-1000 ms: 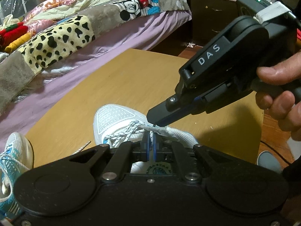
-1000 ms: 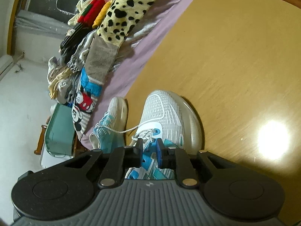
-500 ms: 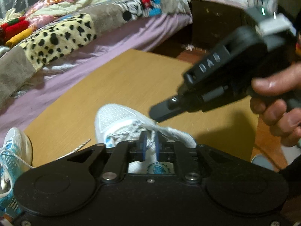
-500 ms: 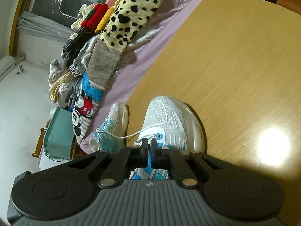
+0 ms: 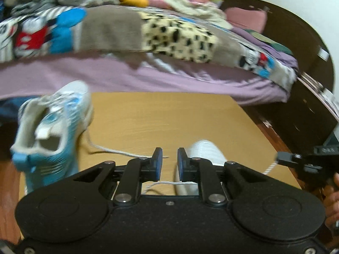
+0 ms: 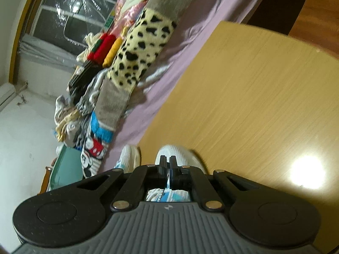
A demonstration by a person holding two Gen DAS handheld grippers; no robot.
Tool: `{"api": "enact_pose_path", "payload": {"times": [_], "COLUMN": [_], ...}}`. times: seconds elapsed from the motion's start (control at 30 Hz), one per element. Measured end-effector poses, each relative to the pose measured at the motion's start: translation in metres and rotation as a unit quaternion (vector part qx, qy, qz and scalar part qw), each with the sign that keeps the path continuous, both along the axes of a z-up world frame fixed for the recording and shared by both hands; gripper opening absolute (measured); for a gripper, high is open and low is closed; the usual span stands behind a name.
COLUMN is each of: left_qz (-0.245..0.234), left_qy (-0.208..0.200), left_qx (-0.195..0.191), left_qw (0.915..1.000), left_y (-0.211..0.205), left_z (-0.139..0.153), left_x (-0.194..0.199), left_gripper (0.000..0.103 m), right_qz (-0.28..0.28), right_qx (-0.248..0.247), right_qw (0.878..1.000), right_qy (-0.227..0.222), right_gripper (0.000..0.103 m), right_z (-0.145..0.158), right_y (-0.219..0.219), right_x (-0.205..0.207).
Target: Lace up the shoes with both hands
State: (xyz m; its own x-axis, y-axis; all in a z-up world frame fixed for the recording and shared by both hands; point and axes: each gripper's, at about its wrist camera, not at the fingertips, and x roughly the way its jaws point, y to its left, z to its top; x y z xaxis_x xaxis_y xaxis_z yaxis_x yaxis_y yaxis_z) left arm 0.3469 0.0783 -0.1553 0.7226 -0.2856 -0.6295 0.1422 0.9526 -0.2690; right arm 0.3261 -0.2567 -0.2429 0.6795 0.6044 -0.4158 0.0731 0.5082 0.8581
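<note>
A white mesh shoe (image 5: 208, 150) lies on the wooden table (image 5: 159, 116), its toe just beyond my left gripper (image 5: 169, 162). That gripper is open by a narrow gap, with nothing between its blue pads (image 5: 159, 165). A loose white lace (image 5: 118, 152) trails over the table towards a second white and blue shoe (image 5: 55, 122) on the left. At the right edge my right gripper (image 5: 280, 158) is shut on another stretch of lace (image 5: 268, 169). In the right wrist view the right gripper (image 6: 168, 165) stands shut over the shoe's toe (image 6: 180, 150); the lace between its pads is hidden.
A bed with a purple sheet (image 5: 148, 78) and patchwork blankets (image 5: 180, 36) runs along the table's far side. Dark wooden furniture (image 5: 296, 110) stands at the right. A person's hand (image 5: 332, 192) holds the right gripper. A lamp glare (image 6: 307, 171) shines on the table.
My left gripper let go of the lace, opened a little, rolled and swung left off the shoe. My right gripper shut on the lace and drew back from the shoe.
</note>
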Motion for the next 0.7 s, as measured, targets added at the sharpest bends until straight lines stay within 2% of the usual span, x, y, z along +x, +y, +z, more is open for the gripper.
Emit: {"api": "enact_pose_path", "payload": {"times": [0.17,0.7], "left_qz": [0.013,0.016], "left_qy": [-0.001,-0.003], "left_qx": [0.0,0.007], "left_qw": [0.9999,0.9998], "left_y": [0.003,0.003], "left_z": [0.003,0.001], "left_x": [-0.002,0.0], "left_gripper": [0.017,0.017], "right_qz": [-0.035,-0.124], "right_qx": [-0.001,-0.012], "right_qw": [0.999,0.992], "right_qy": [-0.004,-0.013], "right_gripper": [0.004,0.004], "right_z": [0.003,0.01], "right_y": [-0.027,-0.103], "right_x": [0.001,-0.01]}}
